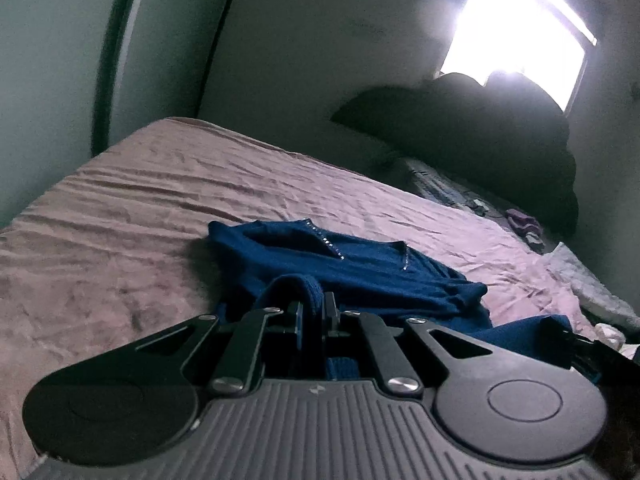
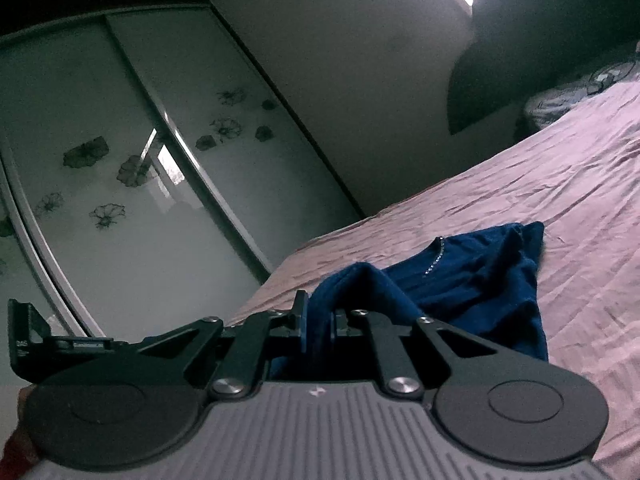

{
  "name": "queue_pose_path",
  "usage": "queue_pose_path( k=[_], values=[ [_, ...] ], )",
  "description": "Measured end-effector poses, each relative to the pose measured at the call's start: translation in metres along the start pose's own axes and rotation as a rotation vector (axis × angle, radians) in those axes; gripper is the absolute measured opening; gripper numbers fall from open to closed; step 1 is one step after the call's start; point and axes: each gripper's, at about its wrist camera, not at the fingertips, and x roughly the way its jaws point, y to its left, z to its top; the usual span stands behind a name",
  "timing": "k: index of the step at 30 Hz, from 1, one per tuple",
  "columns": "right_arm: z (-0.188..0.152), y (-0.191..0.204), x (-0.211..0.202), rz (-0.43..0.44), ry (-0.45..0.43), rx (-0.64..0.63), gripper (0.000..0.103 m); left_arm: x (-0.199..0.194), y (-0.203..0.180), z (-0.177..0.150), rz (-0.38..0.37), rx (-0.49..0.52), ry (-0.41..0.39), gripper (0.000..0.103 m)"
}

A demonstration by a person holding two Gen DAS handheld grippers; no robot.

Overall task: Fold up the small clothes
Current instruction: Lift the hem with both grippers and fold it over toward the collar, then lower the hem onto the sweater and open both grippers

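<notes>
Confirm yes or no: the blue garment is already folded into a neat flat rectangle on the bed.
No. The blue garment lies rumpled and spread on the pink bed sheet, with its near edges pinched in both grippers.

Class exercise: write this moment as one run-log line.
left hand-held gripper: shut on blue top | right hand-held gripper: shut on blue top | surface: pink bedsheet

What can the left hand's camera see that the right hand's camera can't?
Only the left camera shows the bright window and the small things lying by the far wall. Only the right camera shows the wardrobe doors with flower patterns. Both show the pink bedsheet and the blue top, with the left gripper and the right gripper each shut on a bunch of its cloth.
</notes>
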Motion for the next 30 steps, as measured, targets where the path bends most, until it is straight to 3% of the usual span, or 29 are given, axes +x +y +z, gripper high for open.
queue_pose_path(
  k=[7,14,30],
  values=[
    [-0.013,0.018,-0.009,0.012,0.024,-0.025,0.01,-0.01,0.0,-0.011,0.04,0.0,0.004,0.007],
    [-0.016,0.011,-0.006,-0.011,0.031,0.005,0.01,-0.007,0.008,-0.009,0.039,-0.006,0.004,0.007],
    [0.024,-0.023,0.044,-0.049,0.078,0.032,0.01,0.056,0.015,0.032,0.022,0.018,0.026,0.007]
  ],
)
